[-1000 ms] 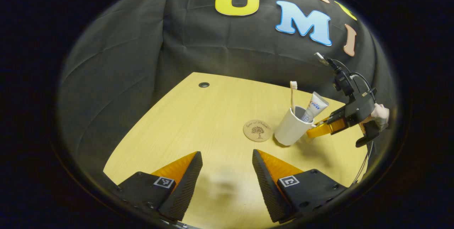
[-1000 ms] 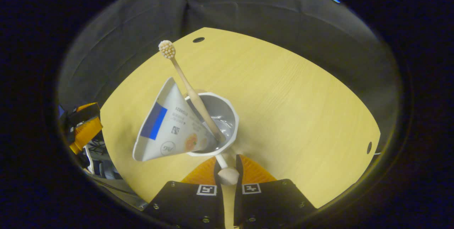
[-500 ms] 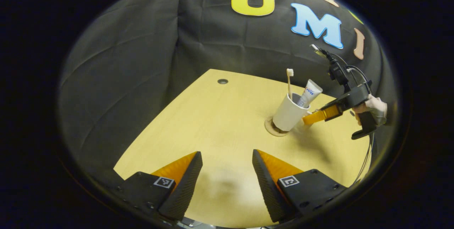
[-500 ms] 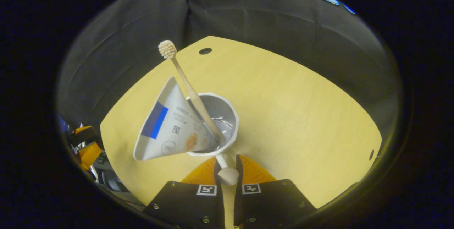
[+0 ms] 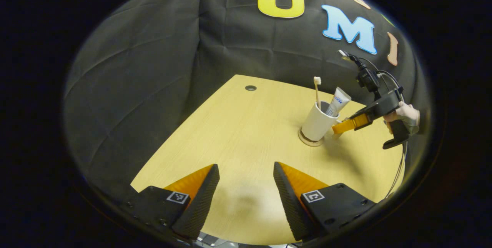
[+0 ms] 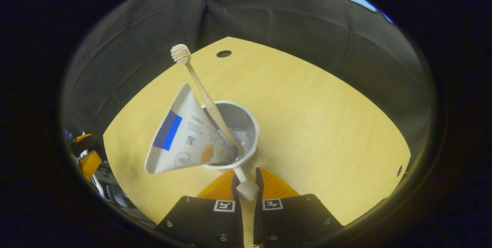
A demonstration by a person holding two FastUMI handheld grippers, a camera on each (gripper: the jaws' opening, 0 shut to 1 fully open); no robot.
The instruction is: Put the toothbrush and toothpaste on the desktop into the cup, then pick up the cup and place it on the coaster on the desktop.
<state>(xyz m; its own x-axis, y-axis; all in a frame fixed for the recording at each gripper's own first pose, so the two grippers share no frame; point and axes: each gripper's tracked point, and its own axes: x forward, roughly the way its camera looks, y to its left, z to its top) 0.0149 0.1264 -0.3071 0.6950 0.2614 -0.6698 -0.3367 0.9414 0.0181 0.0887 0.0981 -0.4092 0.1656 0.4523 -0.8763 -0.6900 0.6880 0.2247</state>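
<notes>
**Cup on coaster, release pending**

The cup point(image 5: 317, 124) sits on the coaster point(image 5: 309, 141) at 2 o'clock on the tabletop point(image 5: 238, 132). Right gripper point(image 6: 246, 186) jaws pinch its handle; left gripper point(image 5: 246, 186) jaws spread. A sideways tug could tip the cup, spilling the toothbrush point(image 6: 203, 94) and toothpaste point(image 6: 184, 140).

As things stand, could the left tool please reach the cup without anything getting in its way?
Probably yes: the left tool is open, and bare desk lies between it and the cup. The right tool holds the cup's handle on the far side.
</notes>
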